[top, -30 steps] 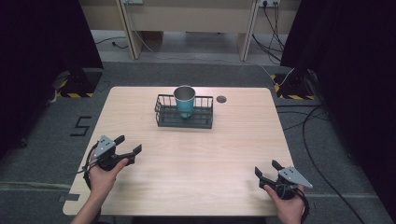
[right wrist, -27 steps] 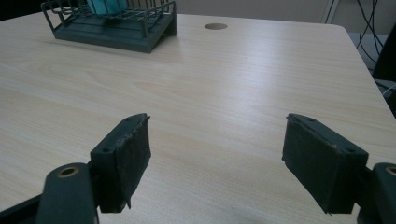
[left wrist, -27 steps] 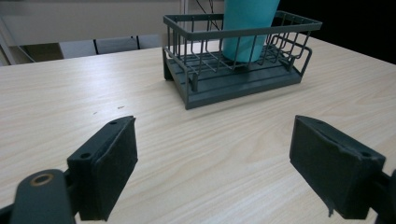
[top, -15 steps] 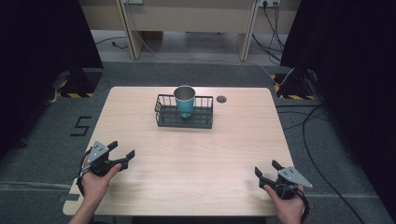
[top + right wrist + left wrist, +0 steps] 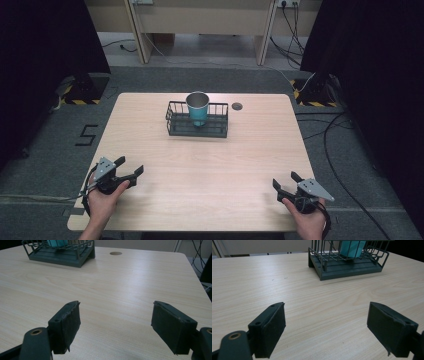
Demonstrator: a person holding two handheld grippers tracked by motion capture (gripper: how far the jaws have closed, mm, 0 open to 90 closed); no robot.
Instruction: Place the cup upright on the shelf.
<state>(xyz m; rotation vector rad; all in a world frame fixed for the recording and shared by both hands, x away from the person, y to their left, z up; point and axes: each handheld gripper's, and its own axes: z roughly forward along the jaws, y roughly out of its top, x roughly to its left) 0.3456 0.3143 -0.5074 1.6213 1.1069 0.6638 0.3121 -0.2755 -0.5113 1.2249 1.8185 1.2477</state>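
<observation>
A dark wire basket [image 5: 178, 126] sits at the far middle of the wooden table [image 5: 210, 165], and a teal cup [image 5: 198, 110] with a metal rim stands upright inside it. My left gripper [image 5: 131, 167] rests near the front left corner, open, with nothing between its jaws. My right gripper [image 5: 285, 182] is held near the front right corner, also open and empty. In the left gripper view the basket [image 5: 352, 265] and cup [image 5: 352, 247] lie ahead and to the right. The right gripper view has the basket [image 5: 62, 255] far off at upper left.
A round cable hole [image 5: 237, 106] is set into the table just right of the basket. Cables run over the grey floor to the right of the table. A "5" mark [image 5: 86, 134] is on the floor at the left. Bare tabletop spans between both grippers and the basket.
My left gripper has drawn back toward the front left corner of the table. The right gripper has stayed in place.
</observation>
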